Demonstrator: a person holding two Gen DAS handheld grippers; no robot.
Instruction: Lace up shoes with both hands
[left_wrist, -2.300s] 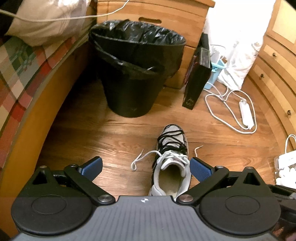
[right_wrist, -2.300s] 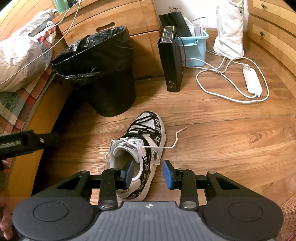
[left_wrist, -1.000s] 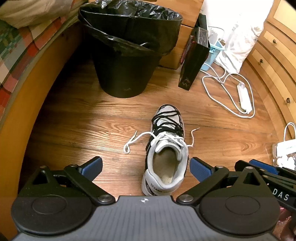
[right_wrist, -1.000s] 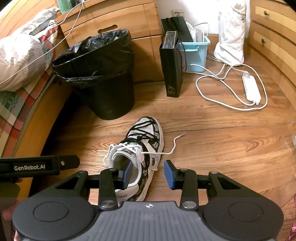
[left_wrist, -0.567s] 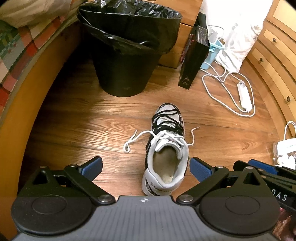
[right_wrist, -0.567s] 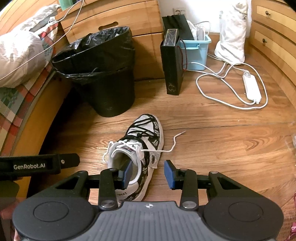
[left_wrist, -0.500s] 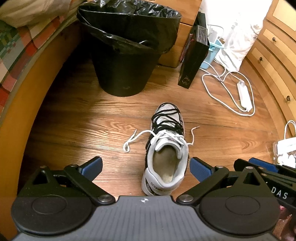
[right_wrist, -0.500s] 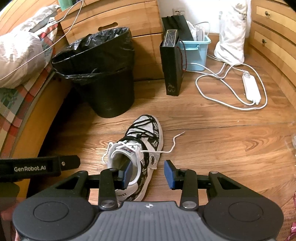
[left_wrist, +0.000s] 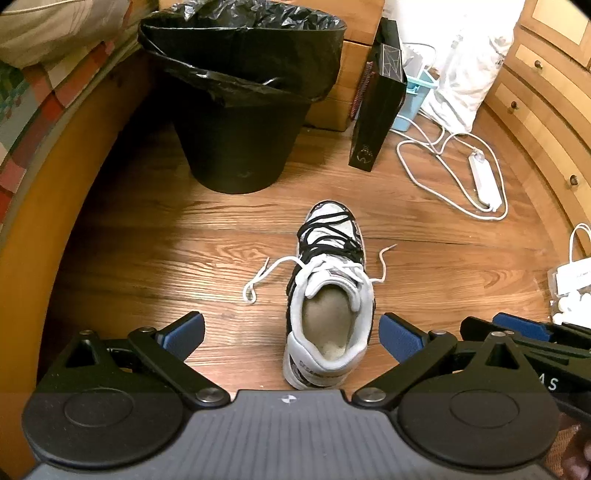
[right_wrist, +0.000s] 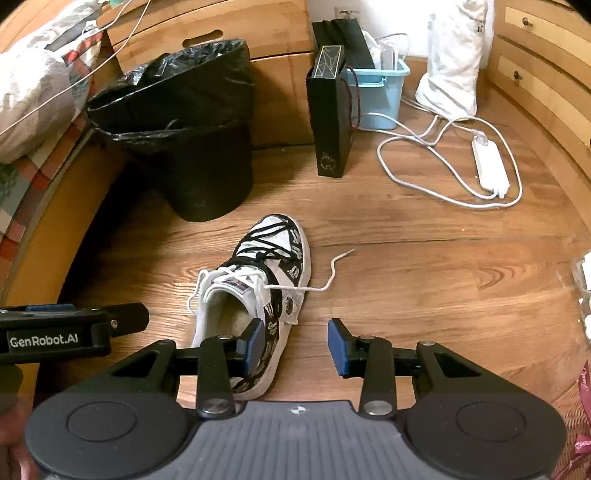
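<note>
Left wrist view: your left gripper (left_wrist: 291, 334) and right gripper (right_wrist: 295, 345) both hang released, fingers grasping nothing. Take the shoe's (left_wrist: 328, 295) thin, limp, likely slippery white lace ends (left_wrist: 255, 284) near their tips.

**Wooden floor, crowded at the edges**

The plank floor (right_wrist: 424, 280) carries a white-and-black shoe (right_wrist: 273, 258), its white lace (right_wrist: 332, 273) ends trailing on the boards either side. Beyond it stand a black lined bin (right_wrist: 199, 155), a black paper bag (right_wrist: 330, 122), a blue tub (right_wrist: 384, 96), a white sack (right_wrist: 454, 66) and a looped power strip (right_wrist: 489, 166).
</note>
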